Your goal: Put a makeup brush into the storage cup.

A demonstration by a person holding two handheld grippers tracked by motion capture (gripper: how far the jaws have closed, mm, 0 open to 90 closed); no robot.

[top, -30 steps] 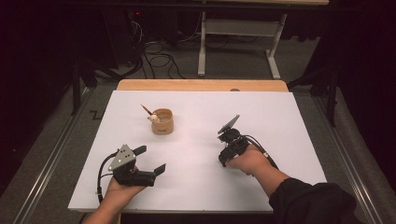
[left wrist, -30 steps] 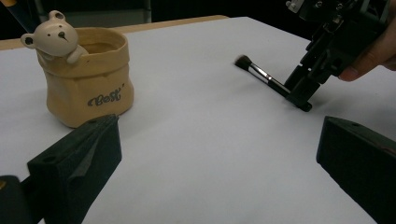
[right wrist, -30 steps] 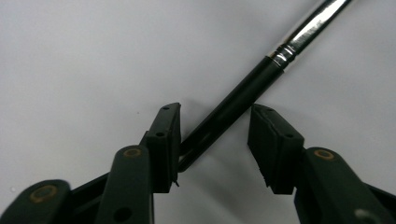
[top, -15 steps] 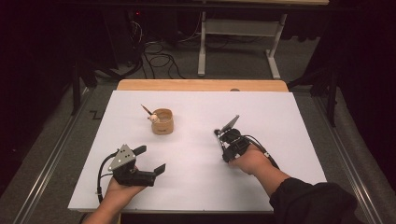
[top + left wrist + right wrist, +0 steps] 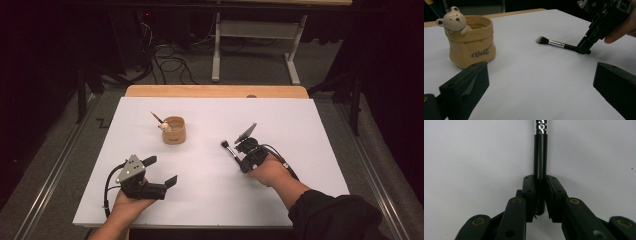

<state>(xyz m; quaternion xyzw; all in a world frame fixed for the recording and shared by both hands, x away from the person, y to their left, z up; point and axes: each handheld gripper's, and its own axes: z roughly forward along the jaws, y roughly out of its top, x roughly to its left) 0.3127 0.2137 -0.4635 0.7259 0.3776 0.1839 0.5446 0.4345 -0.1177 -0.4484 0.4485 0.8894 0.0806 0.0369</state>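
A makeup brush [image 5: 230,151] with a black handle and a silver ferrule lies on the white table, bristles pointing away from the person. My right gripper [image 5: 239,161] has just been closing and its pads now press on the handle's end [image 5: 540,155]. From the left gripper view the brush [image 5: 554,43] lies flat, with the right gripper [image 5: 584,50] tilted down onto it. My left gripper [image 5: 161,171] rests at the front left, open with nothing between its jaws [image 5: 541,87].
A tan pot [image 5: 174,131] with a white bear figure [image 5: 452,20] on its rim stands left of centre, with a dark brush handle [image 5: 156,117] sticking out of it. White sheet [image 5: 300,130] covers the table; a wooden edge [image 5: 215,91] shows at the back.
The right gripper's jaws have closed in on the brush handle. Both hands have stayed where they were.
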